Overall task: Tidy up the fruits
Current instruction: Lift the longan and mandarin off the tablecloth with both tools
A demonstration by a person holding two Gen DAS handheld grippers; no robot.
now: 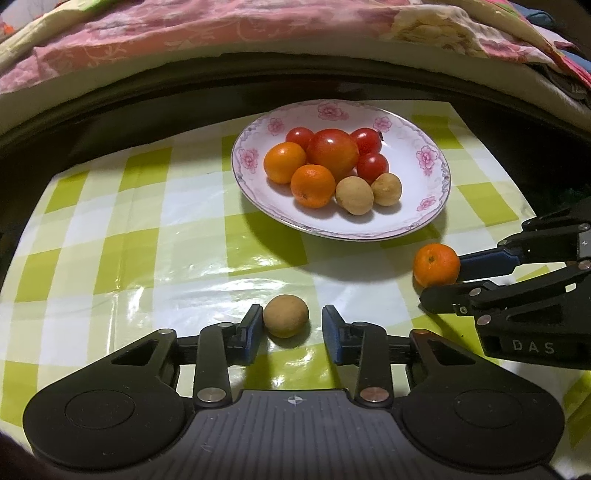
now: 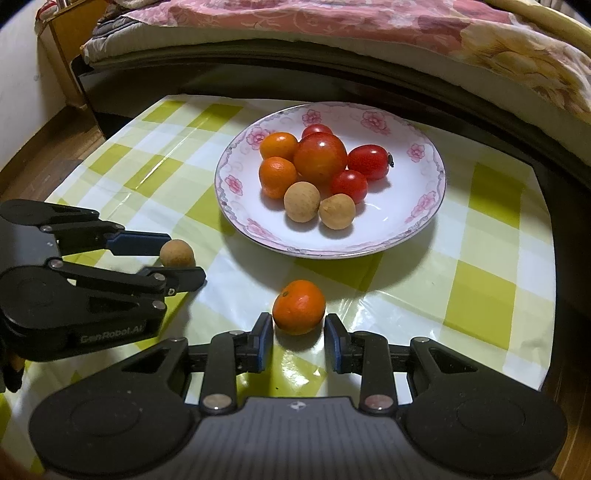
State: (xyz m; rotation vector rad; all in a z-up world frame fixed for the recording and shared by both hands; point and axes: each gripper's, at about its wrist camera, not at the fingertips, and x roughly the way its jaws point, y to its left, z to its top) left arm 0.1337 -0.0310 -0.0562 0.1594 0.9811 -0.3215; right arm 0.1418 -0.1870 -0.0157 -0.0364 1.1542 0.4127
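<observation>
A white flowered plate point(image 1: 408, 192) point(image 2: 391, 225) holds two mandarins, several tomatoes and two longans. In front of it a brown longan point(image 1: 285, 315) point(image 2: 177, 253) lies on the checked tablecloth between the fingers of my left gripper point(image 1: 291, 325) point(image 2: 181, 261). The left pad touches it, but a gap shows at the right pad, so this gripper is open. A loose mandarin point(image 2: 299, 312) point(image 1: 436, 265) sits on the cloth near the plate's front right. My right gripper point(image 2: 298, 332) point(image 1: 441, 278) is shut on it, with both pads against its sides.
The small table wears a green and white checked plastic cloth point(image 1: 147, 240) point(image 2: 480, 295). Behind it runs a dark bed frame point(image 1: 184, 92) under a pink floral quilt point(image 2: 295, 22). Wooden floor point(image 2: 48, 147) and a cabinet lie off the table's left edge.
</observation>
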